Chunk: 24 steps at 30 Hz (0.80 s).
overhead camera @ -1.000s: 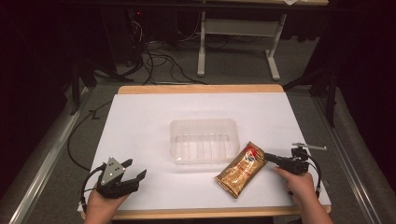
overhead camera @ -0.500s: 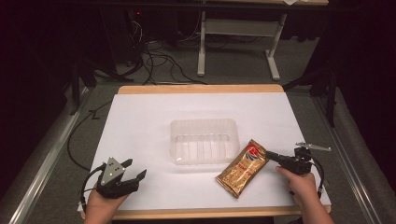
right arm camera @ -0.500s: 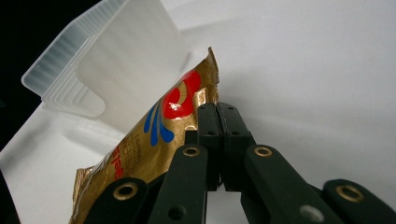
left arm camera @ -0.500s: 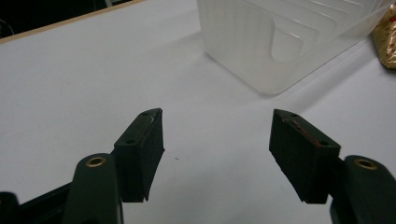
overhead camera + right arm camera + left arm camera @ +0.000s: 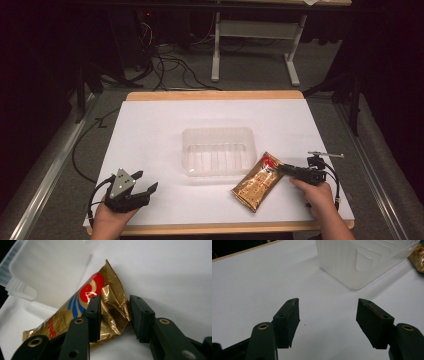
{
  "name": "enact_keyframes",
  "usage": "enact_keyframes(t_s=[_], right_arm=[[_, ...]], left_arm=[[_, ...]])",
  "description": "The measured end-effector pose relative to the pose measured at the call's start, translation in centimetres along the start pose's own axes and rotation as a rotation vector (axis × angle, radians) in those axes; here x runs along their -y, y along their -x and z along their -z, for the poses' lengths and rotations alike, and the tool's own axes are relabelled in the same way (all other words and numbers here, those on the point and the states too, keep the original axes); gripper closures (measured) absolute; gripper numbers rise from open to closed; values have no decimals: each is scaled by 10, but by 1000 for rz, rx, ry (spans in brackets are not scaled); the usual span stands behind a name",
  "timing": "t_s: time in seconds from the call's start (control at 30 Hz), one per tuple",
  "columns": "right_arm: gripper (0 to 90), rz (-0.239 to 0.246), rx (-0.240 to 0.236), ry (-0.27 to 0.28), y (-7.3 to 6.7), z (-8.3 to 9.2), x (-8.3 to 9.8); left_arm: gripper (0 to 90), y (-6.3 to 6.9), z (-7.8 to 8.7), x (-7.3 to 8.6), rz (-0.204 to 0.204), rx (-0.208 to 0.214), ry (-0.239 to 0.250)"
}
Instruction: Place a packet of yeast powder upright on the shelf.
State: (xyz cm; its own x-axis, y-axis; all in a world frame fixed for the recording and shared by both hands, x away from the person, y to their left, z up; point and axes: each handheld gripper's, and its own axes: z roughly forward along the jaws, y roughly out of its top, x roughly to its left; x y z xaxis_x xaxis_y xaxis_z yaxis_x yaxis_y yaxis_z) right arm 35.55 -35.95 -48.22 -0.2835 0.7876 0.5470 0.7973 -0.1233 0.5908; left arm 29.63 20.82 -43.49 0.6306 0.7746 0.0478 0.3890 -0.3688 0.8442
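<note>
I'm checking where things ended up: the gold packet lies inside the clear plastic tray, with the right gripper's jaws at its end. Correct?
Not quite. The gold packet lies on the table beside the clear plastic tray, not inside it, as the high view shows. The right gripper does have its jaws at the packet's end.

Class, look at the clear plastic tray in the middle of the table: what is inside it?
The tray holds nothing: its ribbed floor shows through from above. The gold packet lies outside it on the white table, beside its near right corner. The packet's underside is hidden.

White table (image 5: pixel 165 125) edged in wood, black cables (image 5: pixel 170 67) being trailed across the grey floor (image 5: pixel 250 70), white metal frame (image 5: pixel 290 60) being stood behind.
</note>
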Motion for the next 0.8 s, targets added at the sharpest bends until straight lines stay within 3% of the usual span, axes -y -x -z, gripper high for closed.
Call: enact_keyframes(t_s=[0.13, 0.37, 0.53, 0.8], right_arm=[[626, -2, -5, -7, 0, -4, -3], [861, 22, -32, -5, -1, -3, -1], [883, 56, -30, 20, -6, 3, -1], [890, 86, -36, 109, -14, 22, 2]], left_arm=[[359, 0, -1, 0, -1, 1, -3], [358, 1, -1, 0, -7, 2, -6], [358, 1, 0, 0, -10, 2, -3], [358, 2, 2, -1, -12, 4, 9]])
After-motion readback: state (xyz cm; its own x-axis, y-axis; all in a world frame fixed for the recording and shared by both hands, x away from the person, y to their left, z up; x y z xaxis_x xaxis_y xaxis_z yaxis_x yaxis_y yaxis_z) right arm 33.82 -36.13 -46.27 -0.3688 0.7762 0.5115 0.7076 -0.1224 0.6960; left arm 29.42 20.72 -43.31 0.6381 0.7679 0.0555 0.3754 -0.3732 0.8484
